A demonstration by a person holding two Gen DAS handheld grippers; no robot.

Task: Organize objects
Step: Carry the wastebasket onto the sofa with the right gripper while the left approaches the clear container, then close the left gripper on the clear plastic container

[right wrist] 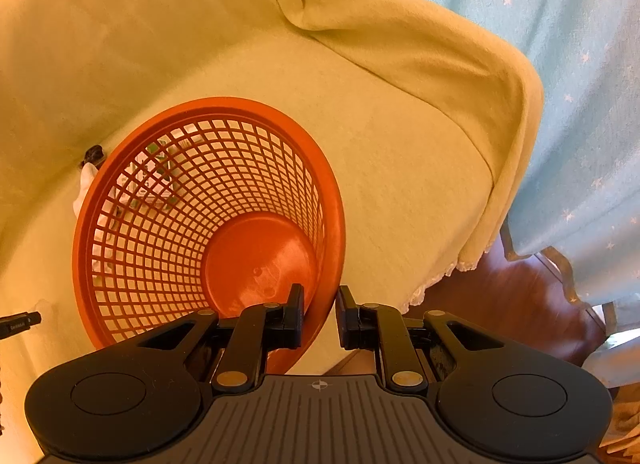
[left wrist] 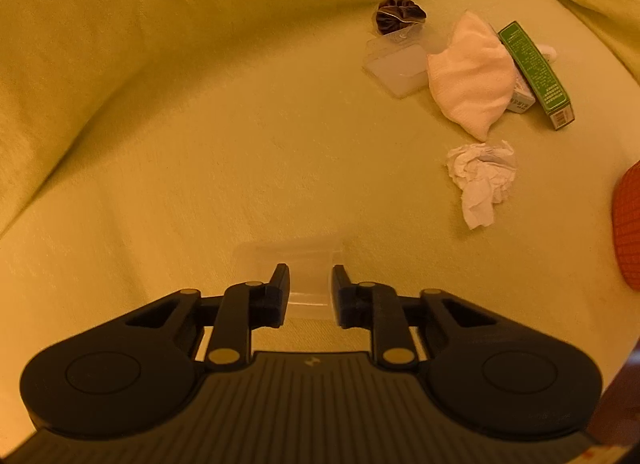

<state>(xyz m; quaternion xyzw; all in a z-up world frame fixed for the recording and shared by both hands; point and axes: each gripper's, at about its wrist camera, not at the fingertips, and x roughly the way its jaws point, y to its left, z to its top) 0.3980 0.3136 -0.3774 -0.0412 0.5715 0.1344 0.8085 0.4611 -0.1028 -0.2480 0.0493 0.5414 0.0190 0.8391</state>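
Note:
My left gripper (left wrist: 310, 280) is shut on a clear plastic case (left wrist: 296, 256), low over the yellow-green sofa cover (left wrist: 200, 168). To the upper right lie a dark scrunchie (left wrist: 400, 18), a second clear case (left wrist: 396, 68), a white cloth (left wrist: 472, 76), a green box (left wrist: 536, 72) and a crumpled tissue (left wrist: 482, 180). My right gripper (right wrist: 320, 300) is shut on the rim of the orange mesh basket (right wrist: 336, 204), one finger inside and one outside. The basket is tilted and has nothing in it. Its edge (left wrist: 628, 224) shows at the right of the left wrist view.
A small white box (left wrist: 522, 100) sits half under the cloth. The sofa's backrest (left wrist: 120, 24) rises behind and its armrest (right wrist: 440, 56) to the right. Beyond the armrest hang a light blue starred curtain (right wrist: 560, 64) and the wooden floor (right wrist: 520, 296) shows below.

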